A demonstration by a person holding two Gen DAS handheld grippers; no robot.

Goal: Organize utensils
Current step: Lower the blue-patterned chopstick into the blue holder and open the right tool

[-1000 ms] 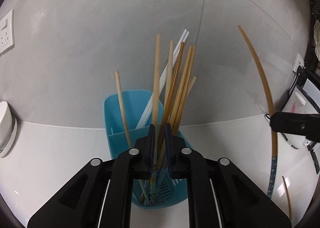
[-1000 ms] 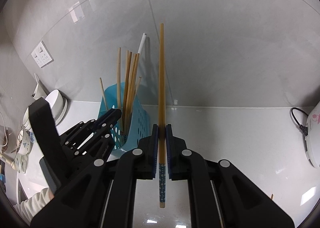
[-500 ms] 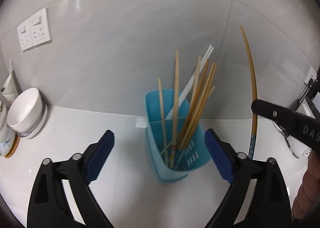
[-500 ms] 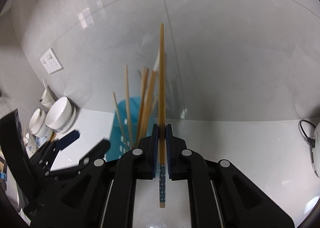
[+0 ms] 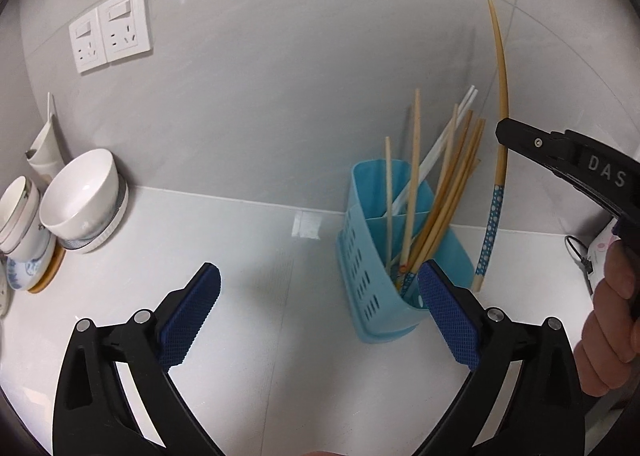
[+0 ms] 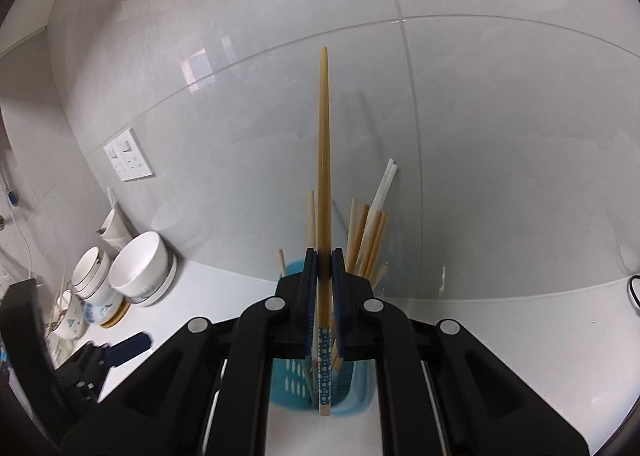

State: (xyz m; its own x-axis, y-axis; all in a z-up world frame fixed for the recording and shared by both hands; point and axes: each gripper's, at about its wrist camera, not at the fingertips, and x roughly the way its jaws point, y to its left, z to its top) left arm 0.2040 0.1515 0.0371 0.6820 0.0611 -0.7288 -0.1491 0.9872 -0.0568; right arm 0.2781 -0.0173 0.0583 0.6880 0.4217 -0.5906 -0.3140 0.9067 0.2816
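Note:
A blue slotted utensil holder (image 5: 364,256) stands on the white counter by the wall, with several wooden chopsticks (image 5: 440,195) and white ones leaning in it. My left gripper (image 5: 318,276) hangs in front of it and to its left. Its jaws are opening wide, with nothing between them. My right gripper (image 6: 324,256) is shut on a wooden chopstick (image 6: 323,135) with a blue dotted end, held upright directly above the holder (image 6: 288,376). In the left wrist view that chopstick (image 5: 502,95) hangs just right of the holder, pinched by the right gripper (image 5: 504,133).
White bowls (image 5: 80,195) and stacked cups (image 5: 20,215) sit at the left against the wall. Wall sockets (image 5: 110,29) are above them. A person's hand (image 5: 612,316) and a white appliance with a cord (image 5: 600,252) are at the right edge.
My left gripper let go of the chopsticks in the holder, opened wide and drew back up and to the left. My right gripper carried its chopstick over the holder.

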